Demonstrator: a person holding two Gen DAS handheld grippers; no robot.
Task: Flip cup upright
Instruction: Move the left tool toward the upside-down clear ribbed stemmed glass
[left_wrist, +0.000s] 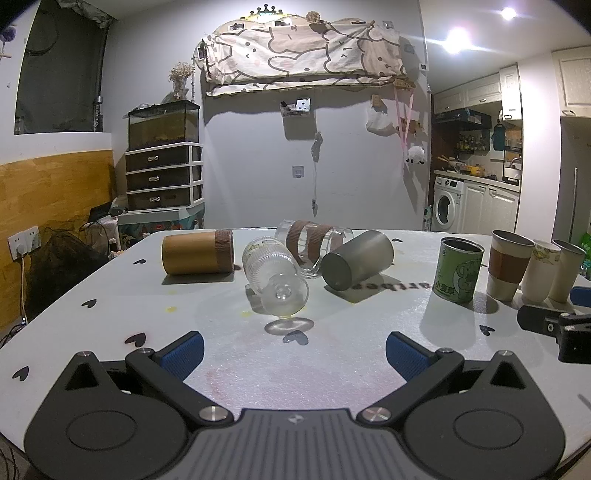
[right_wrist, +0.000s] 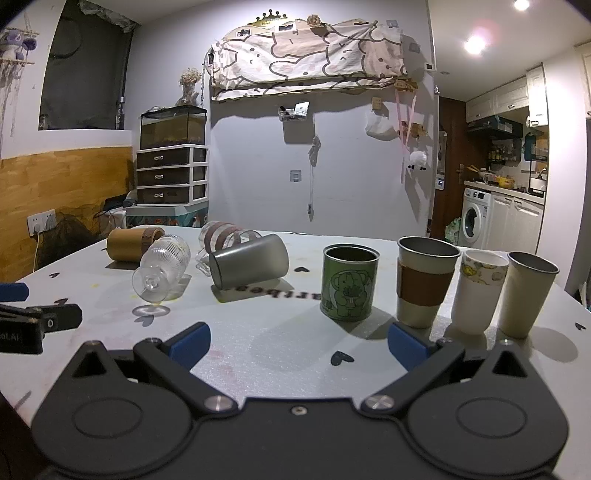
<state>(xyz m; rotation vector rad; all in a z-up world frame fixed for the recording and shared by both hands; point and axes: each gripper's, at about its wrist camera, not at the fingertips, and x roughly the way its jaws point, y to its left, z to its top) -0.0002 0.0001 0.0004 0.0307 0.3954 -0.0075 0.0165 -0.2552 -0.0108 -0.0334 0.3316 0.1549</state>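
Observation:
Several cups lie on their sides on the white table (left_wrist: 332, 354): a bamboo cup (left_wrist: 197, 256), a ribbed glass goblet (left_wrist: 275, 275), a clear glass mug with brown bands (left_wrist: 314, 238) and a grey metal cup (left_wrist: 356, 264). The same cups show in the right wrist view: bamboo cup (right_wrist: 133, 243), goblet (right_wrist: 162, 267), banded mug (right_wrist: 225, 236), grey cup (right_wrist: 249, 266). My left gripper (left_wrist: 293, 354) is open and empty, near the table's front edge, facing the goblet. My right gripper (right_wrist: 299, 341) is open and empty, in front of the green tin (right_wrist: 349, 282).
Standing upright at the right are the green tin (left_wrist: 458, 269), a beige cup with a brown sleeve (right_wrist: 424, 280), a white printed cup (right_wrist: 478, 290) and a beige tumbler (right_wrist: 526, 293). The other gripper shows at the right edge of the left wrist view (left_wrist: 554, 325).

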